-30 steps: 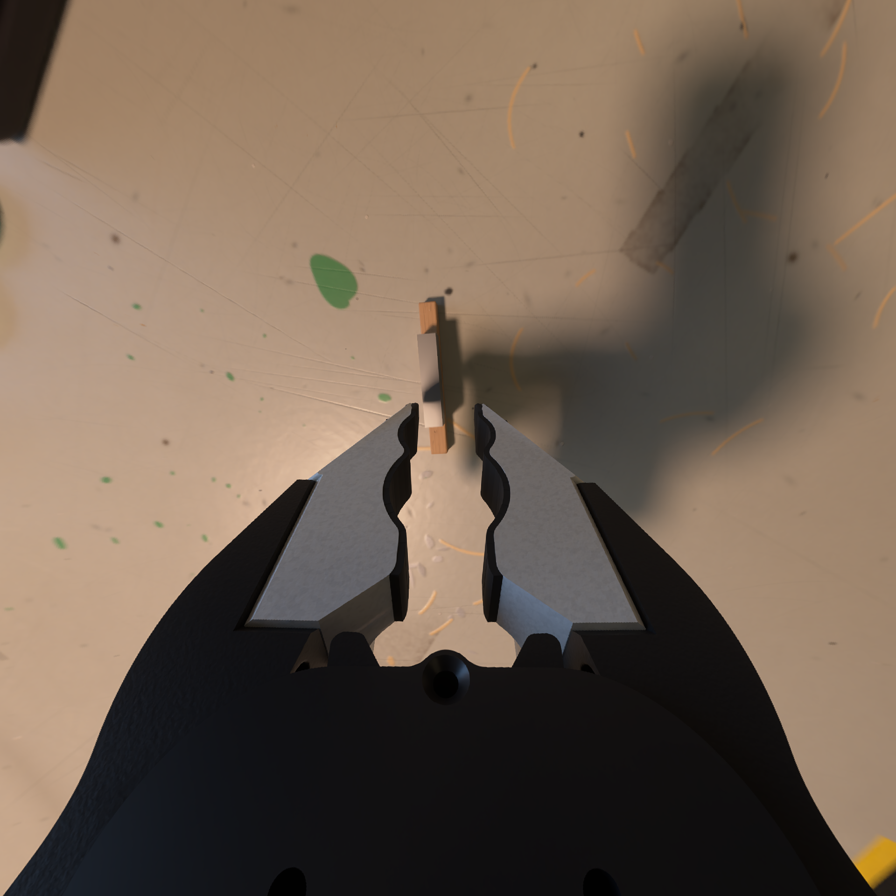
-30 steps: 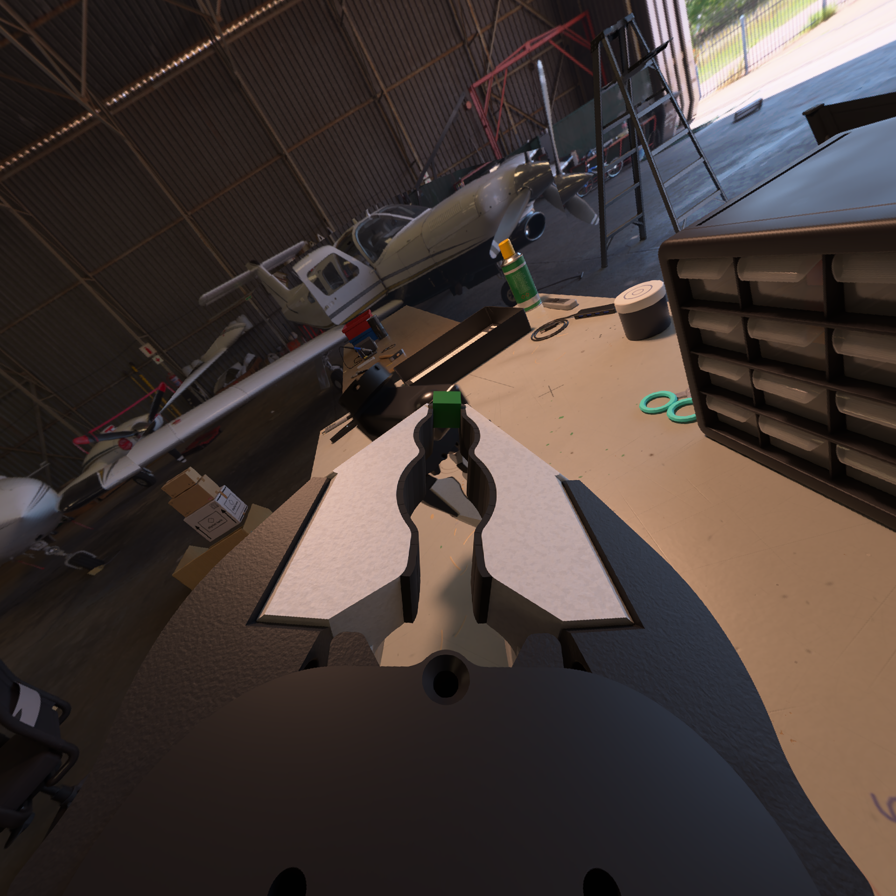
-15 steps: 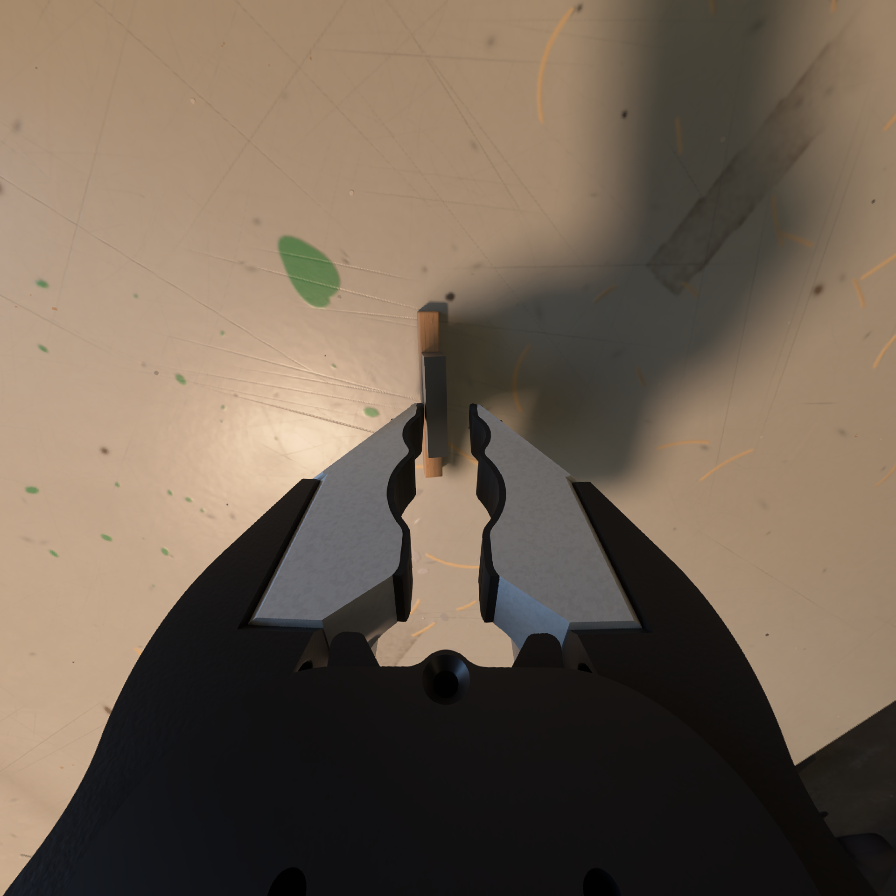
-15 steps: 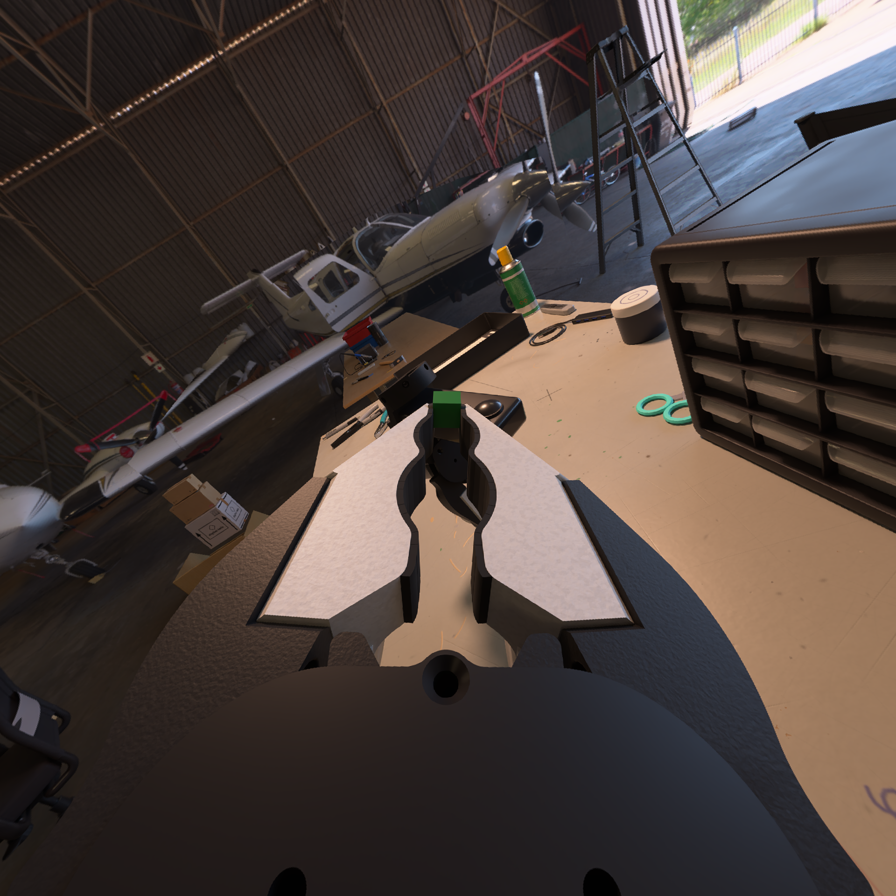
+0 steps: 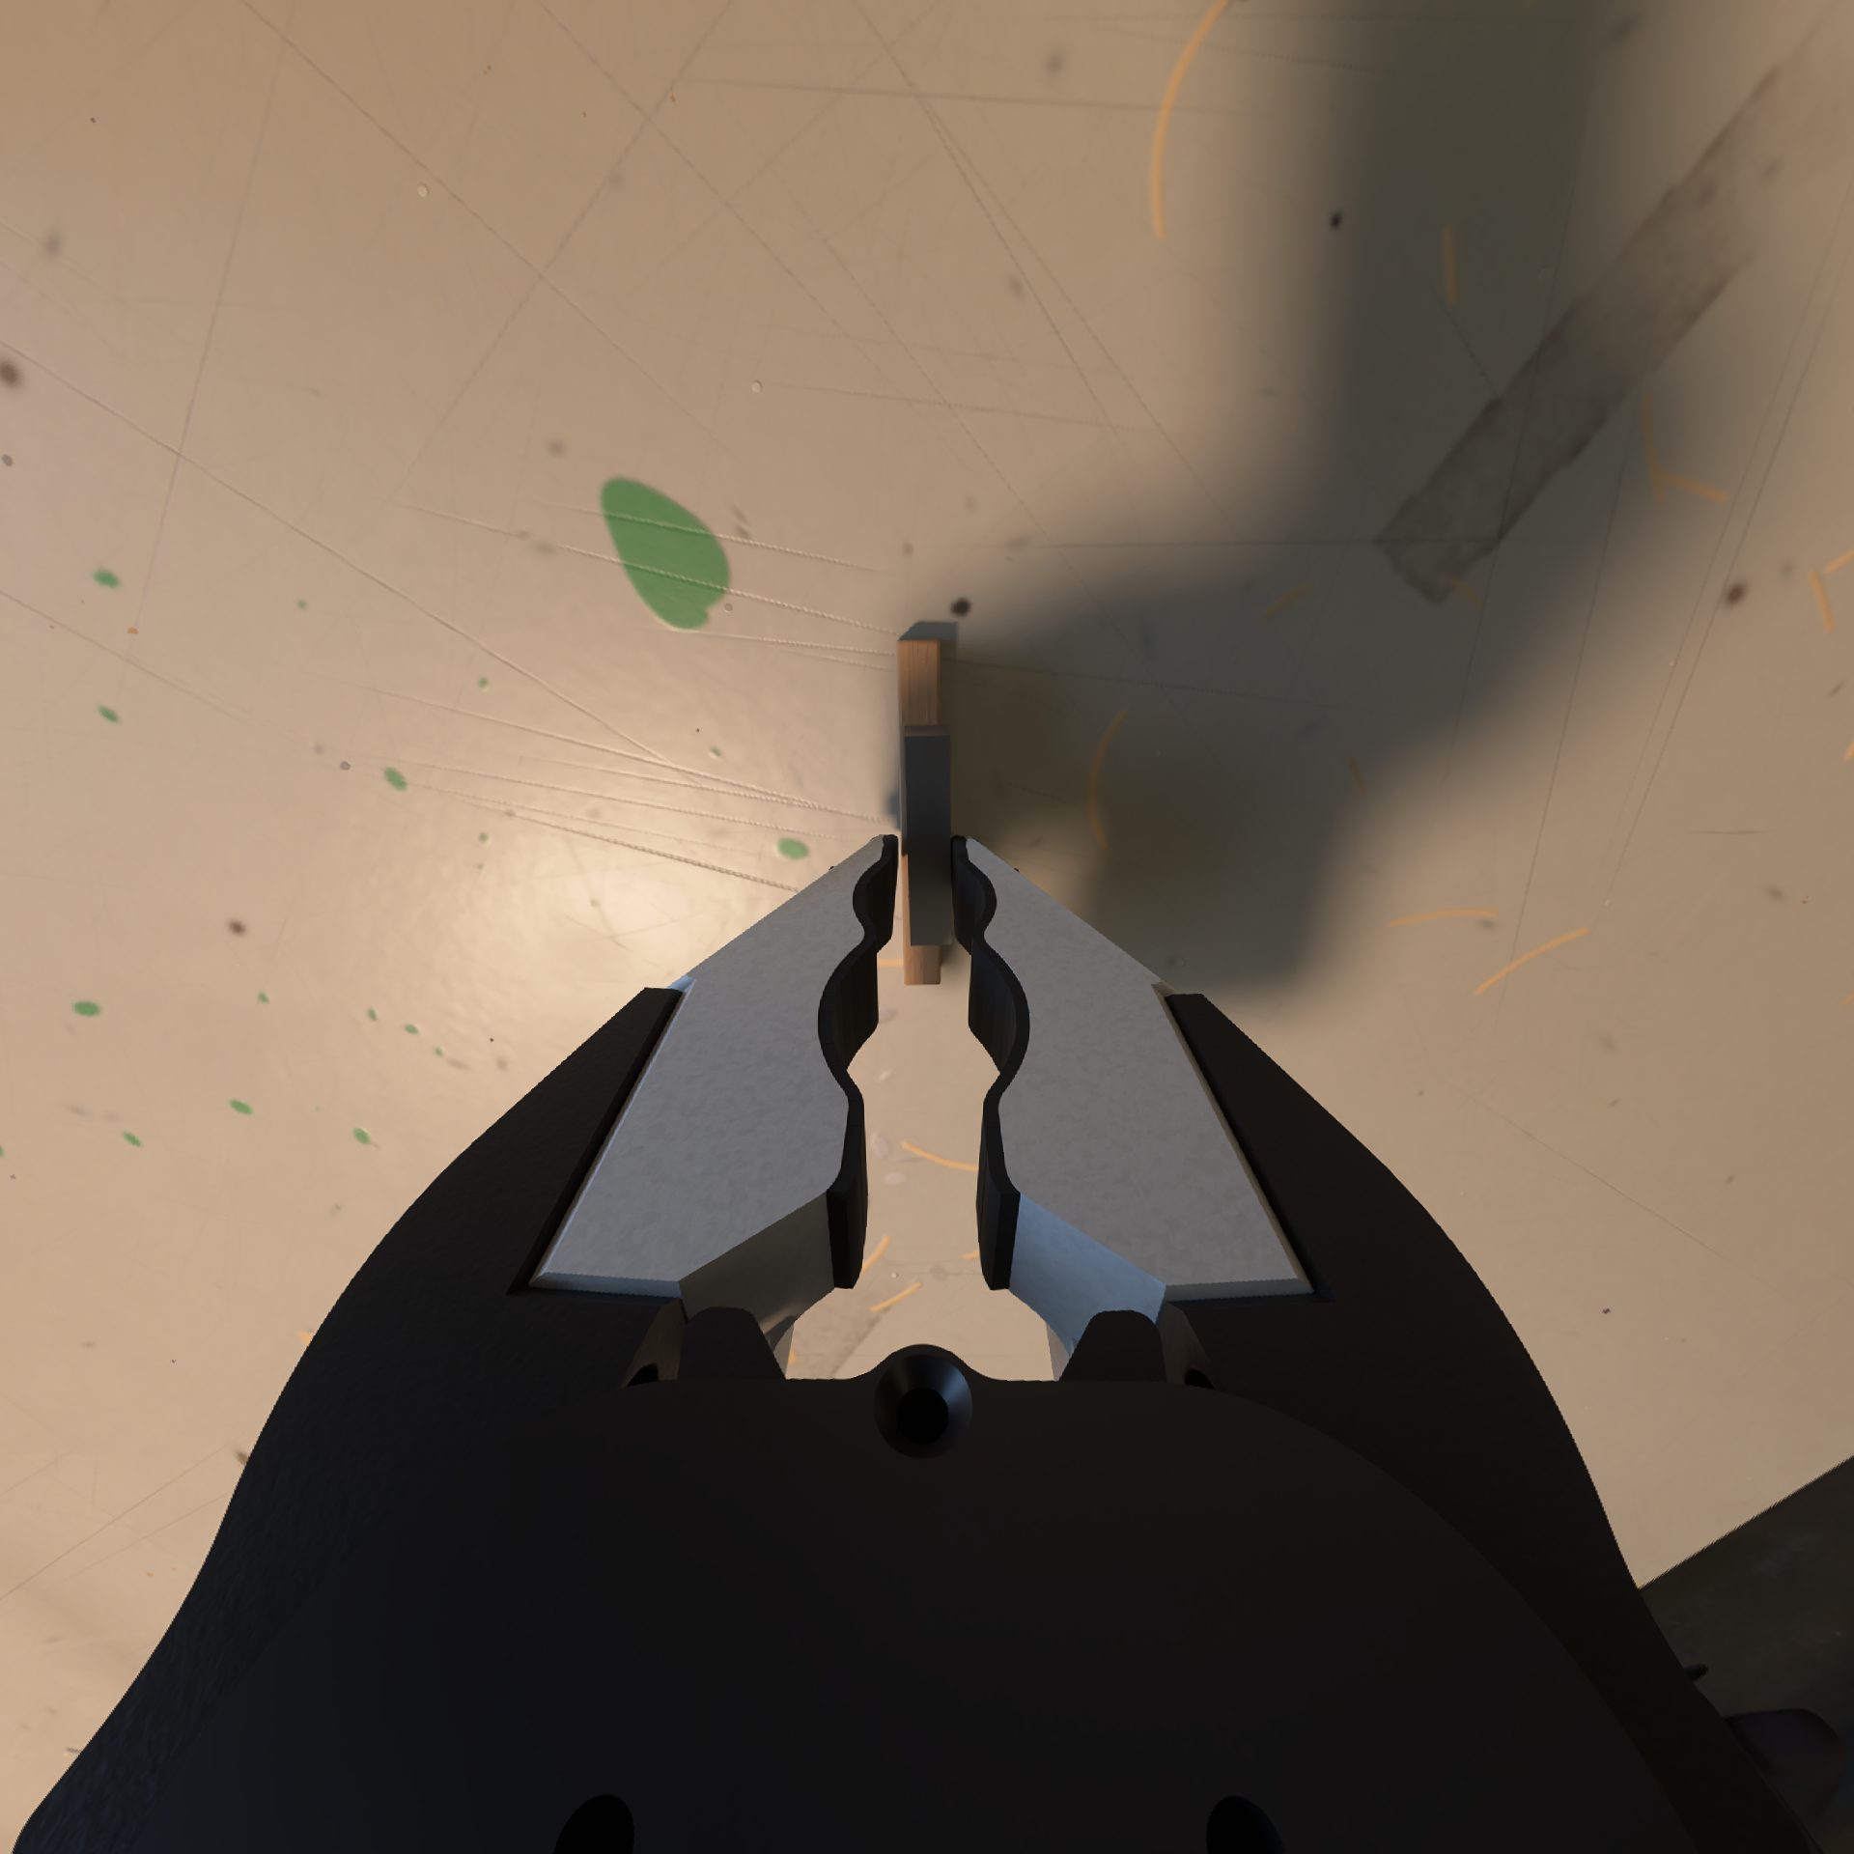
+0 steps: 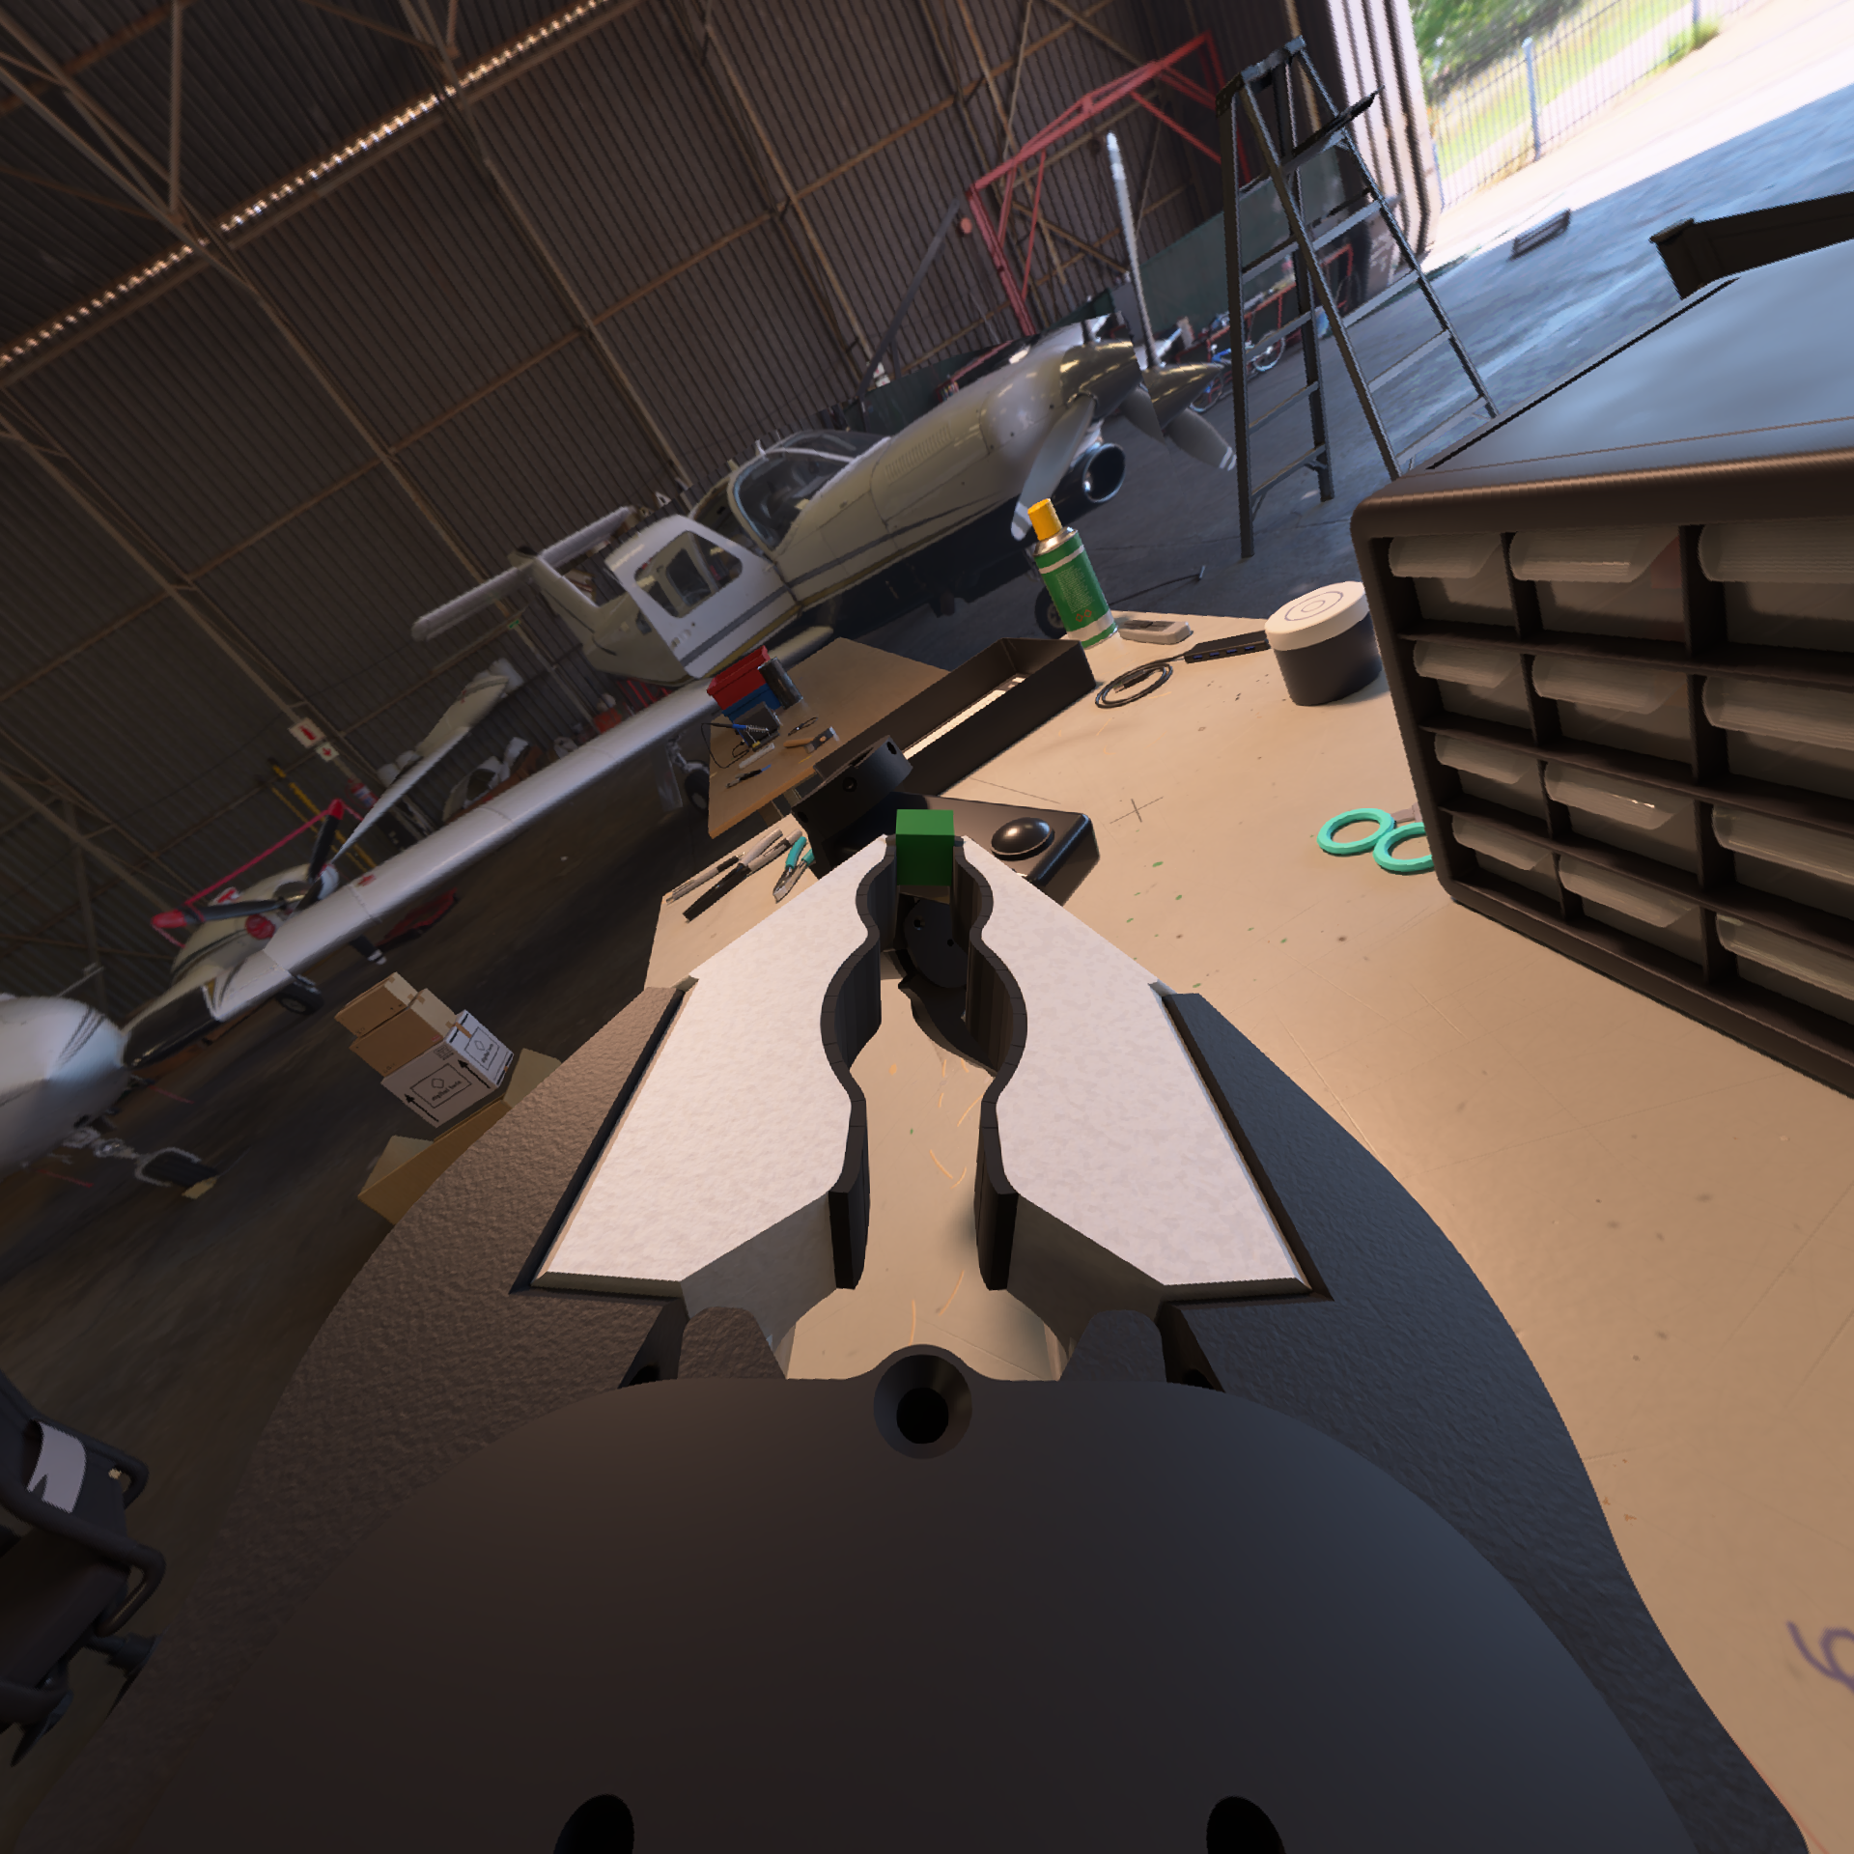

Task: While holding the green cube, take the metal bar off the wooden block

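Observation:
In the left wrist view a short grey metal bar (image 5: 925, 793) lies along the top of a thin wooden block (image 5: 918, 682) that stands on the tan table (image 5: 401, 301). My left gripper (image 5: 924, 853) points down at them. Its fingertips (image 5: 883, 863) are closed against the two sides of the bar's near half, and the bar still rests on the block. In the right wrist view my right gripper (image 6: 923, 853) is shut on the small green cube (image 6: 923, 848) and holds it above the table. The left gripper's black body (image 6: 863, 778) shows just beyond the cube.
A green paint blotch (image 5: 662, 552) and a grey tape strip (image 5: 1565, 401) mark the table. A dark drawer cabinet (image 6: 1605, 752) stands at the right, with teal scissors (image 6: 1369, 838) beside it. At the back are a black tray (image 6: 1003, 692), a spray can (image 6: 1068, 577) and a lidded tub (image 6: 1319, 642).
My left gripper has come down over the bar and its fingers have narrowed onto the bar's sides. My right gripper has kept its hold on the cube and barely shifted.

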Tool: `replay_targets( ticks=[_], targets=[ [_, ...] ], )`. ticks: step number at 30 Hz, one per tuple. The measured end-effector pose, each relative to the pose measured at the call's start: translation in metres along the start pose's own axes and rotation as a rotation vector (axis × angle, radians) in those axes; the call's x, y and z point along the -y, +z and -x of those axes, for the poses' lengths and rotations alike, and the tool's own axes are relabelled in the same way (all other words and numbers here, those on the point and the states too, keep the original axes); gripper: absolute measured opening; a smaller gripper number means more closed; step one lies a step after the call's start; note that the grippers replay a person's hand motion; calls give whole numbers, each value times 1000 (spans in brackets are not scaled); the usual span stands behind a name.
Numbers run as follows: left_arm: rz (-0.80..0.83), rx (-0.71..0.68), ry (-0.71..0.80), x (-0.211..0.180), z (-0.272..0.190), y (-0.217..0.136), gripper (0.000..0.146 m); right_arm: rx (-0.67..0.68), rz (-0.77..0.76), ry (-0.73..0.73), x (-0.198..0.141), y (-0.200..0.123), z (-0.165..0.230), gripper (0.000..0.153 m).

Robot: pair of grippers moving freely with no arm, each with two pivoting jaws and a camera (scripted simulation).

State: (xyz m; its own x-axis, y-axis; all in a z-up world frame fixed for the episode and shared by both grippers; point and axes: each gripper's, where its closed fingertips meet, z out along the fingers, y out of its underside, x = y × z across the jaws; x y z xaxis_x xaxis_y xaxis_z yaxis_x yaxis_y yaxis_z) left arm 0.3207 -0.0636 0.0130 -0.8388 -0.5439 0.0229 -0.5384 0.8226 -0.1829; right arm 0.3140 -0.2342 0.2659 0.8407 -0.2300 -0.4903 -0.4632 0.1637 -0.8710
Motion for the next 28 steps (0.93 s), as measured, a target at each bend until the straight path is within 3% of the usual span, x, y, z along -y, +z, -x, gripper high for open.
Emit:
replay_targets(
  ticks=[6,21,25,28],
  targets=[
    [-2,-1,-15,0,1,-2,14,-2,0,2,0,0,-1,9],
    [-17,31,1,3,5,-6,8,-7,16,5,-4,3,-4,9],
    [-159,15,26,22,3,-29,8,-4,0,-13,-2,4,-7,9],
    [-407,-195,15,53,-19,-63,8,20,-39,-40,2,3,-9,9]
  ],
)
